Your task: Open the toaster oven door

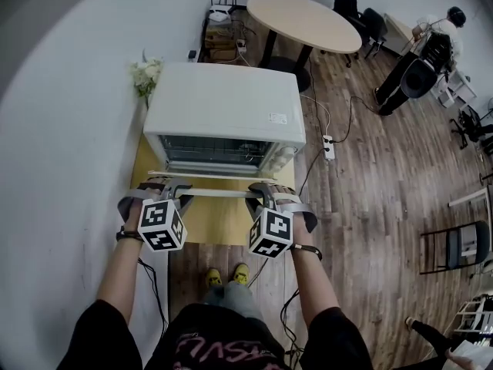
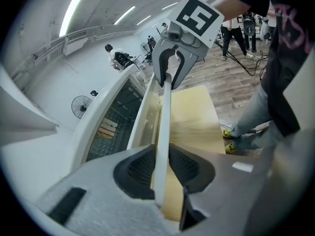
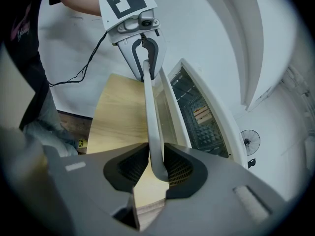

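A white toaster oven [image 1: 223, 102] stands on a small wooden table [image 1: 212, 222] against the wall. Its door [image 1: 212, 175] is tilted outward, so the wire rack [image 2: 110, 127] inside shows. A long pale handle bar [image 1: 216, 193] runs across the door's top edge. My left gripper [image 1: 164, 191] is shut on the bar's left end, with the bar [image 2: 165, 112] pinched between its black pads [image 2: 142, 168]. My right gripper [image 1: 266, 193] is shut on the right end, the bar [image 3: 150, 112] between its pads [image 3: 179, 168]. Each gripper view shows the other gripper at the bar's far end.
White flowers [image 1: 145, 74] stand at the oven's left rear corner. A power strip [image 1: 329, 146] and cables lie on the wood floor to the right. Farther back are a round table [image 1: 304, 21] and a person [image 1: 431, 48]; a chair [image 1: 458, 245] stands at right.
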Demonstrator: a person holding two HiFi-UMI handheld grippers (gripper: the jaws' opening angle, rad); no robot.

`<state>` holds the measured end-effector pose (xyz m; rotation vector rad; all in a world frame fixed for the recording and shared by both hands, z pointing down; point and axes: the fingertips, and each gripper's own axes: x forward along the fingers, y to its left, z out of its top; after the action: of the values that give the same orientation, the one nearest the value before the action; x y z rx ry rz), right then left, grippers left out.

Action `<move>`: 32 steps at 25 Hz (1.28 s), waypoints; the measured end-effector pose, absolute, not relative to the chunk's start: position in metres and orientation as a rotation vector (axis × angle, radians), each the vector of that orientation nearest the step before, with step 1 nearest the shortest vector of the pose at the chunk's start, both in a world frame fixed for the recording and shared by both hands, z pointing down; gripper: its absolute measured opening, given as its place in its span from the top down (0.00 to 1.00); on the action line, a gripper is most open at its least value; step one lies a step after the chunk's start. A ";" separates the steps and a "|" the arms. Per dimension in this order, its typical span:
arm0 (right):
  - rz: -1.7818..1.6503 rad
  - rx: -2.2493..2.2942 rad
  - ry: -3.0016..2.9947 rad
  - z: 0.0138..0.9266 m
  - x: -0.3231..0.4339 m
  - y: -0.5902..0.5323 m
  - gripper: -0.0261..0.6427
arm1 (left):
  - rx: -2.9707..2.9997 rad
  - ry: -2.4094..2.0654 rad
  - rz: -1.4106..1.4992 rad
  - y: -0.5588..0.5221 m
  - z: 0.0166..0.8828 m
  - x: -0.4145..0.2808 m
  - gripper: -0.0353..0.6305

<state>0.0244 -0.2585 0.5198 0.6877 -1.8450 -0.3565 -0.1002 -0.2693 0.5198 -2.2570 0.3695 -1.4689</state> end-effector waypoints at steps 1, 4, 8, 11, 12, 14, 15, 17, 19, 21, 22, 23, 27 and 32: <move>-0.355 0.691 -1.847 0.521 0.024 -0.258 0.79 | -2.256 0.371 -1.469 -0.268 0.521 -0.100 0.81; -0.356 0.698 -1.850 0.523 0.024 -0.255 0.80 | -2.253 0.378 -1.473 -0.265 0.524 -0.101 0.81; -0.345 0.693 -1.860 0.528 0.022 -0.246 0.80 | -2.252 0.374 -1.490 -0.257 0.530 -0.102 0.81; -0.337 0.672 -1.872 0.536 0.020 -0.236 0.80 | -2.255 0.363 -1.514 -0.247 0.538 -0.104 0.81; -0.338 0.668 -1.875 0.538 0.019 -0.233 0.80 | -2.259 0.365 -1.518 -0.245 0.540 -0.104 0.81; -0.340 0.663 -1.882 0.542 0.019 -0.229 0.80 | -2.264 0.371 -1.525 -0.241 0.545 -0.104 0.81; -0.340 0.661 -1.886 0.544 0.019 -0.227 0.80 | -2.265 0.375 -1.530 -0.239 0.547 -0.104 0.80; -0.340 0.663 -1.897 0.547 0.018 -0.223 0.80 | -2.267 0.391 -1.539 -0.236 0.551 -0.105 0.80; -0.339 0.669 -1.912 0.550 0.017 -0.220 0.80 | -2.274 0.415 -1.542 -0.234 0.554 -0.106 0.80; -0.335 0.676 -1.927 0.552 0.016 -0.217 0.80 | -2.280 0.434 -1.544 -0.231 0.557 -0.106 0.80; -0.332 0.679 -1.934 0.553 0.016 -0.216 0.80 | -2.278 0.440 -1.545 -0.230 0.558 -0.106 0.80; -0.331 0.682 -1.939 0.554 0.015 -0.215 0.80 | -2.274 0.443 -1.547 -0.229 0.560 -0.106 0.80; -0.331 0.692 -1.951 0.559 0.014 -0.210 0.77 | -2.252 0.447 -1.550 -0.225 0.564 -0.107 0.80; -0.340 0.694 -1.965 0.566 0.012 -0.203 0.76 | -2.225 0.438 -1.563 -0.217 0.573 -0.108 0.77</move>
<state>0.0119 -0.2034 0.5660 0.6941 -1.9654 -0.3397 -0.1081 -0.2168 0.5734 -2.2249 0.4383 -1.5632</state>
